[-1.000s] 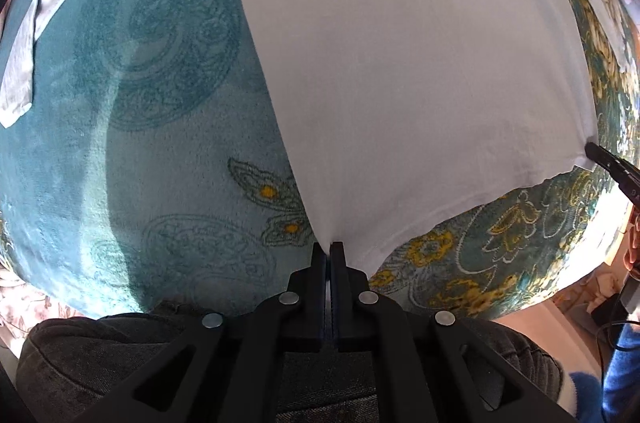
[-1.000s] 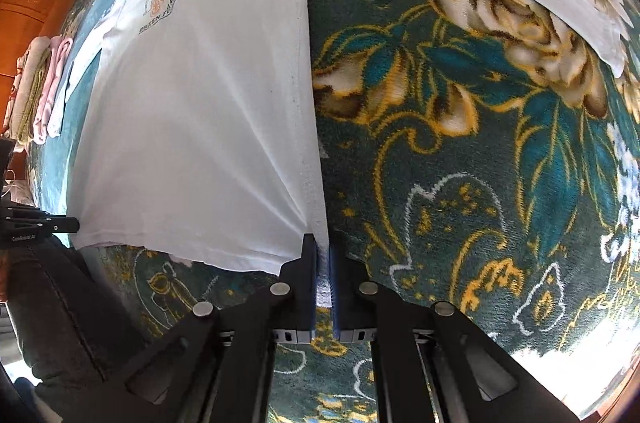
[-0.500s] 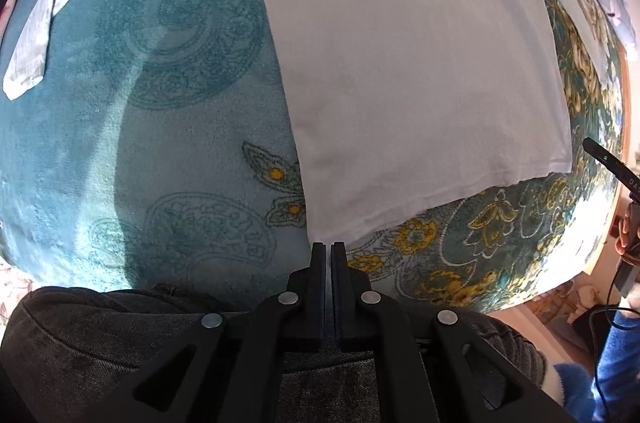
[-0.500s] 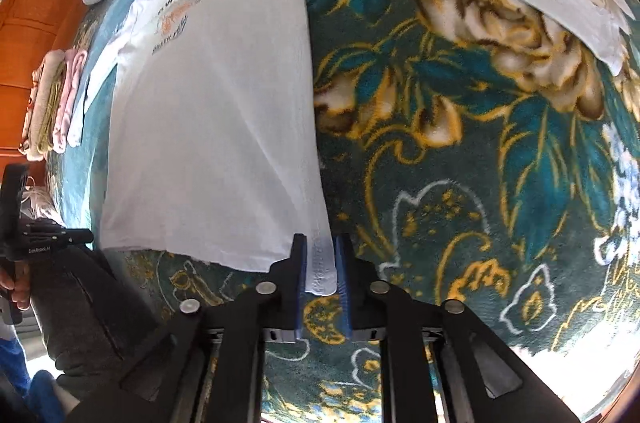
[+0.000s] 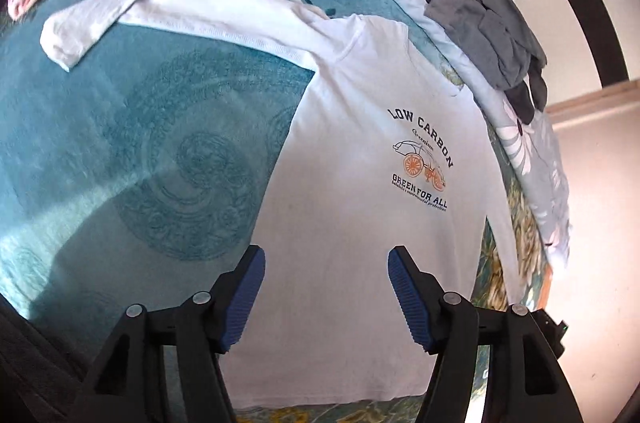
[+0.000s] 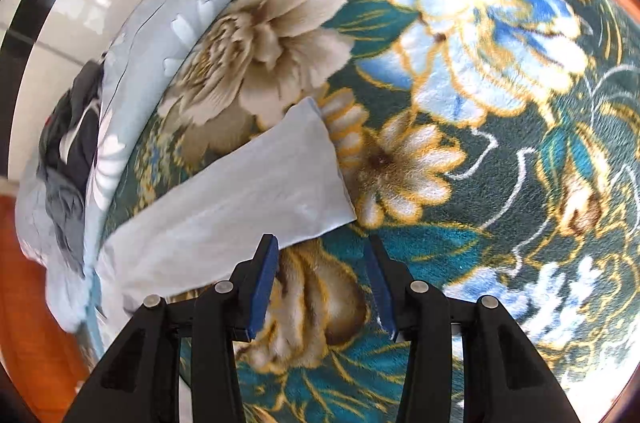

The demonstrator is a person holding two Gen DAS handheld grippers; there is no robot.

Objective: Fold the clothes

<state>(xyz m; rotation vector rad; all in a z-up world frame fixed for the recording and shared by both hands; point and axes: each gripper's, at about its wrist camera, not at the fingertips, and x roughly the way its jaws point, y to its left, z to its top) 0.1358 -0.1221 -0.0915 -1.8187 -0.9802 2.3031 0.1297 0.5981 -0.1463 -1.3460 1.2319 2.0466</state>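
White long-sleeved shirt [image 5: 352,223] lies flat on the bed [image 5: 120,163], one sleeve toward ten o'clock; both hand-held grippers, left [image 5: 324,287] and right [image 6: 320,275], spread, empty.

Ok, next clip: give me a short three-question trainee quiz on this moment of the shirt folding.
1. True or false: the left tool is clamped on the white shirt.
2. Multiple choice: the sleeve near the right tool lies on A) bare wood, B) the floral blanket, C) a pillow.
3. Fill in: the shirt's print reads LOW ____.

Key: 1 false, its jaws stand wide apart above the cloth. 2 B. 3 CARBON.
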